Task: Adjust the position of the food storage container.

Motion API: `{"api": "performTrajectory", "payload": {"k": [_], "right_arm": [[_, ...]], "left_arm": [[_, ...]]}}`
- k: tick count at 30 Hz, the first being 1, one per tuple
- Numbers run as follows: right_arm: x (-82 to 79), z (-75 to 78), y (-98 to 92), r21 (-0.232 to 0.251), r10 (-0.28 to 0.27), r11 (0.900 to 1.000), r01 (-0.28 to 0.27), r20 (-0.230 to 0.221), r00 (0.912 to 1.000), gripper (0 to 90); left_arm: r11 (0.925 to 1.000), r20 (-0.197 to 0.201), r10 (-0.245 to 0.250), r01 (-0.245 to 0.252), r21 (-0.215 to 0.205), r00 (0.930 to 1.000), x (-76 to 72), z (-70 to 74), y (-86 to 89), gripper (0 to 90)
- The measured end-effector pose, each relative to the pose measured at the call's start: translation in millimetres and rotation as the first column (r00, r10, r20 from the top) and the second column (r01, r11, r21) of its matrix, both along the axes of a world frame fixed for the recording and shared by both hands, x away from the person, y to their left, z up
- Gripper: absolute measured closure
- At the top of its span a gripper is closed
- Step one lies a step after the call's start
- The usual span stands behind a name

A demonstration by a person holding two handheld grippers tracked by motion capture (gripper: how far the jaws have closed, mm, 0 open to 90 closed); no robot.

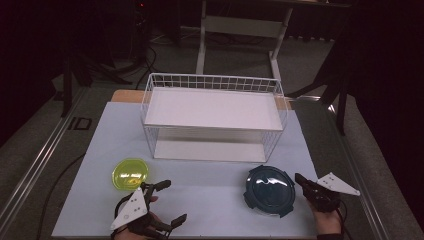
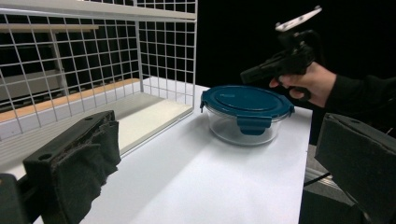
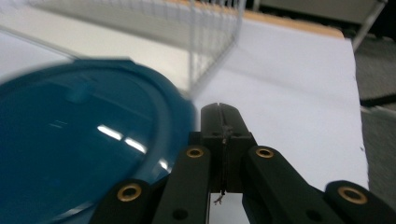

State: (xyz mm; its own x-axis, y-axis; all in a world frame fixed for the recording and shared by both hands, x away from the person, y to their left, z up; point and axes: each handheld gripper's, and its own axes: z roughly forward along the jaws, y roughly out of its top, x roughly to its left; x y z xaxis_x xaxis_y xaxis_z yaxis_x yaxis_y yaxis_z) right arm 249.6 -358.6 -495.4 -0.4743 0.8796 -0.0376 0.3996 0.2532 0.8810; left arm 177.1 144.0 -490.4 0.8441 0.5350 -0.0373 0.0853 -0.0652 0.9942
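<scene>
Your right gripper (image 1: 303,182) sits just right of the round glass container (image 1: 269,190) at the near right of the white table (image 1: 210,200), jaws pressed together on nothing — you look to be at the approach, so next you would spread them to catch the smooth, dark-blue clip lid's edge. Your left gripper (image 1: 167,201) rests spread at the near left beside the flat yellow-green lid (image 1: 130,174), with the white wire rack (image 1: 214,116) beyond.
</scene>
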Motion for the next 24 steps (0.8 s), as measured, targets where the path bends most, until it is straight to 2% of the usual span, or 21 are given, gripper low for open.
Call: {"api": "performTrajectory", "payload": {"k": [4, 5, 9, 11, 16, 20, 21, 22, 24], "right_arm": [[6.8, -8.7, -2.6, -0.018, -0.001, 1.0, 0.0, -0.035, 0.9994, 90.0], [7.2, -10.2, -3.2, -0.005, 0.007, 1.0, -0.008, -0.044, 0.999, 90.0], [5.6, -11.9, -2.3, -0.001, 0.019, 1.0, -0.02, -0.05, 0.9986, 90.0], [4.7, -12.2, -3.0, 0.021, 0.012, 1.0, -0.011, -0.06, 0.9981, 90.0], [-1.4, -11.6, 0.5, 0.014, 0.012, 1.0, -0.011, -0.064, 0.9979, 90.0], [-7.4, -12.6, 7.6, 0.041, 0.046, 0.998, -0.043, -0.075, 0.9961, 90.0], [-7.4, -12.6, 7.6, 0.041, 0.046, 0.998, -0.043, -0.075, 0.9961, 90.0], [-9.9, -12.4, 14.2, 0.039, 0.08, 0.996, -0.077, -0.077, 0.9939, 90.0], [-11.5, -11.7, 18.0, 0.033, 0.087, 0.996, -0.085, -0.074, 0.9934, 90.0]], "left_arm": [[1.0, 0.002, 0.0, 0.0, 0.0, 1.0, -0.4, 0.2, 0.5, 0.5], [1.0, 0.002, 0.0, 0.0, 0.0, 1.0, -0.5, 0.3, 0.7, 0.5], [1.0, 0.002, 0.0, 0.0, -0.003, 1.0, -0.6, 0.4, 0.7, 0.5], [1.0, 0.0, 0.0, 0.0, -0.002, 1.0, -0.3, 0.1, 0.3, 0.5], [1.0, 0.001, -0.006, 0.006, 0.001, 1.0, -0.6, 0.0, -1.2, 0.5], [1.0, 0.0, -0.007, 0.007, 0.001, 1.0, -0.5, -0.1, -1.5, 0.5], [1.0, 0.0, -0.007, 0.007, 0.001, 1.0, -0.5, -0.1, -1.5, 0.5], [1.0, 0.001, -0.008, 0.008, 0.005, 1.0, -0.4, -0.3, -1.8, 0.5], [0.9999, 0.001, -0.008, 0.008, 0.007, 1.0, -0.5, -0.4, -1.5, 0.5]]}}
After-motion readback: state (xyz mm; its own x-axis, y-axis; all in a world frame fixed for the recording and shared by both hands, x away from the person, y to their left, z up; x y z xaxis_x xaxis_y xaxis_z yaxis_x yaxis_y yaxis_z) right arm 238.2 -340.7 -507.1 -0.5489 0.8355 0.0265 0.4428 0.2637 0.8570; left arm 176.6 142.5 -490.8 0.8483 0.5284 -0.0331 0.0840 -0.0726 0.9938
